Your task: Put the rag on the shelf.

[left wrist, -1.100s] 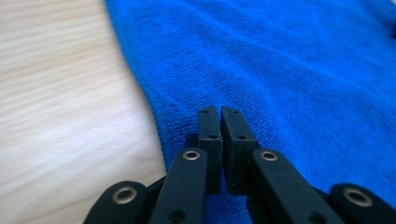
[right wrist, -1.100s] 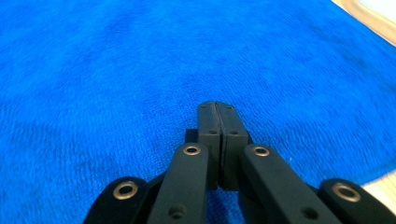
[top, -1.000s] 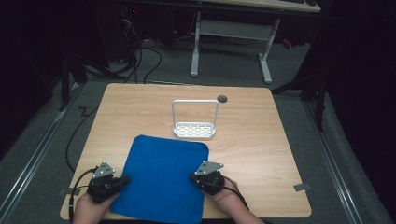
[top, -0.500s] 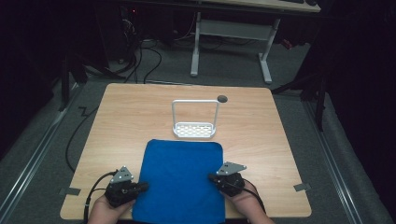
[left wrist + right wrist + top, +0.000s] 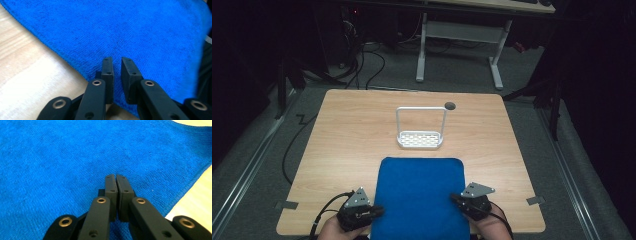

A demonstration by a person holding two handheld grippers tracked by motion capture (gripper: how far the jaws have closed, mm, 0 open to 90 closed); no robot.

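A blue cloth [image 5: 419,195] lies flat on the wooden table [image 5: 347,150], reaching its near edge. My left gripper [image 5: 379,211] is at the cloth's left edge, near the front. In the left gripper view its jaws stand a narrow gap apart over the cloth [image 5: 125,30], with the hem running beneath them; the left gripper [image 5: 117,60] has nothing visibly pinched. My right gripper [image 5: 453,198] is at the cloth's right edge. In the right gripper view the right gripper [image 5: 116,175] is shut, tips low over the cloth [image 5: 75,150]; whether they touch it is unclear.
A small white wire rack [image 5: 421,140] with a tall loop handle stands mid-table, just beyond the cloth. A dark round hole [image 5: 450,105] sits behind it. Grey tape marks [image 5: 535,200] lie near the table's front corners. A white desk frame [image 5: 457,35] stands on the floor beyond.
Both grippers moved to the right and toward the person. The cloth shifted right with them and turned from skewed to square with the table.
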